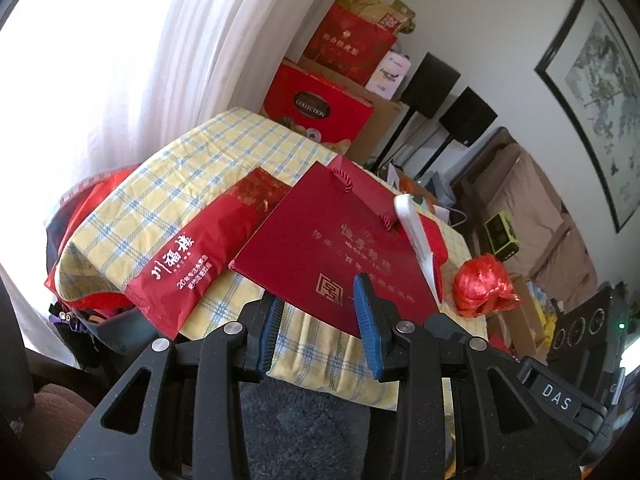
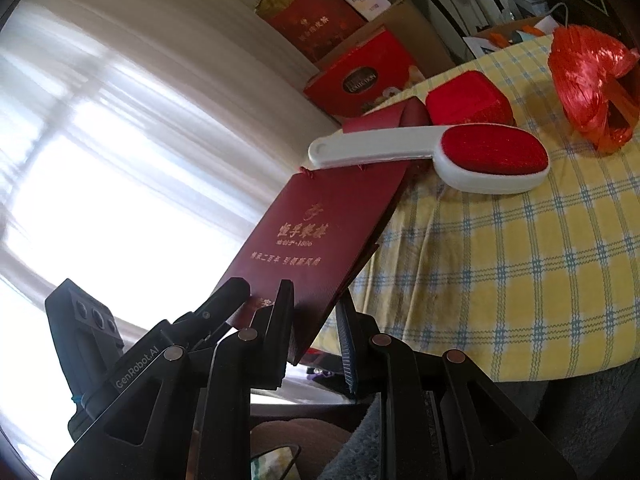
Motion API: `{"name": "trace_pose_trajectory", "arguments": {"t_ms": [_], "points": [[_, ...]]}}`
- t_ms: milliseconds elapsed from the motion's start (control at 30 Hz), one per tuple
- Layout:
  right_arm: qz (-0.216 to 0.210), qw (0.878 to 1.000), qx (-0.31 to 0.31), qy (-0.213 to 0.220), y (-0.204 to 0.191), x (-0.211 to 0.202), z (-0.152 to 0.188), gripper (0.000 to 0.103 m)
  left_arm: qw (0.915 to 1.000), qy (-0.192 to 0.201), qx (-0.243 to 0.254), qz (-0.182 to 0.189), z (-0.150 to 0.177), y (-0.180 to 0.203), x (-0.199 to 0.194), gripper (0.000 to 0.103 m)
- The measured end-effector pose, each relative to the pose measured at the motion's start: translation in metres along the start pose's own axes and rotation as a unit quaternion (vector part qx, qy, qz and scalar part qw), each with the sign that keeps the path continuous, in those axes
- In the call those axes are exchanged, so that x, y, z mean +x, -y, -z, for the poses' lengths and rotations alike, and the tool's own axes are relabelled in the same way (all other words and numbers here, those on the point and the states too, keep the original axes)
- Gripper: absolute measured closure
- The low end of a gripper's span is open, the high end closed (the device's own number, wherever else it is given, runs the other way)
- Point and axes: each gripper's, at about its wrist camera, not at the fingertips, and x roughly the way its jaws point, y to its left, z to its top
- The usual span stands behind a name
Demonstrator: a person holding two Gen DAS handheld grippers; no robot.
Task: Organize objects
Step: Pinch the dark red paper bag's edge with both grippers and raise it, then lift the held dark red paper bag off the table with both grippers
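You have the dark red gift bag [image 2: 320, 232] by its bottom edge, at six o'clock on the checked tablecloth [image 2: 500, 264], its near end lifted off the cloth. Your right gripper [image 2: 316, 320] is pinching the bag's near corner, pads pressed flat on it. Your left gripper [image 1: 320, 320] has the same edge between its blue pads [image 1: 366, 320], but whether they squeeze it or only straddle it you can't tell from here.

The lint brush [image 2: 432, 152] lies across the bag's far end, at twelve o'clock from your grip, its white handle over the cord handles. The step in hand looks like lifting the bag clear to tidy it. Next, mind that brush: tilt further and it will likely slide off. The red plastic bundle [image 2: 588, 80] sits at two o'clock, well apart; the long red packet [image 1: 188, 256] at ten o'clock.
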Motion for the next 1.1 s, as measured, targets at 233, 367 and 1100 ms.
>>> {"name": "trace_pose_trajectory", "arguments": {"t_ms": [233,367,1100], "points": [[-0.007,1.0,-0.002,0.007,-0.002,-0.005,-0.003,0.082,0.9999,0.011,0.007,0.003,-0.001,0.005,-0.006,0.07],[-0.009,1.0,-0.006,0.013,-0.005,-0.007,-0.007,0.082,0.9997,0.019,0.012,0.006,-0.002,0.008,-0.01,0.07],[-0.024,0.998,-0.038,0.041,-0.028,-0.012,-0.011,0.082,0.9984,0.052,0.018,0.014,-0.013,0.011,-0.033,0.069]]}}
